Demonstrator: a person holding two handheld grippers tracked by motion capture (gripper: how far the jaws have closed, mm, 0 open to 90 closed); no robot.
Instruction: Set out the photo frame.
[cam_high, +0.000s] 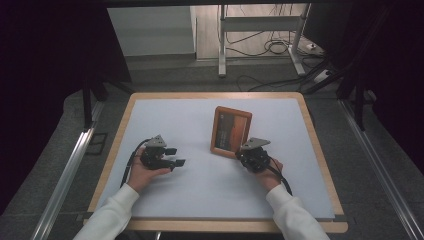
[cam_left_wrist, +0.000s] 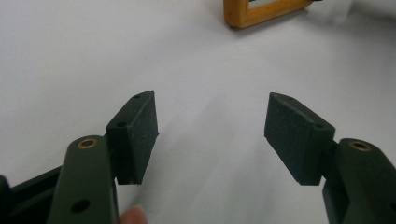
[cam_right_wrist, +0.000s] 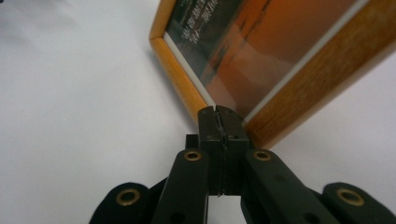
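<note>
A wooden picture frame (cam_high: 231, 131) with an orange-brown picture rests on the white mat, right of centre. My right gripper (cam_high: 242, 150) is shut, jaws pressed together with nothing between them. In the right gripper view its tip (cam_right_wrist: 218, 110) sits at the near lower corner of the frame (cam_right_wrist: 280, 70); I cannot tell whether it touches. My left gripper (cam_high: 177, 156) is open and empty, held low over the mat to the left of the frame. In the left gripper view its fingers (cam_left_wrist: 135, 135) stand wide apart over bare mat, and a corner of the frame (cam_left_wrist: 261, 11) lies far ahead.
The white mat (cam_high: 200, 190) covers a table with a wooden rim (cam_high: 112, 155). Metal rails (cam_high: 65, 175) run along both sides of the table. Beyond the far edge are desk legs (cam_high: 222, 45) and loose cables (cam_high: 270, 47) on the floor.
</note>
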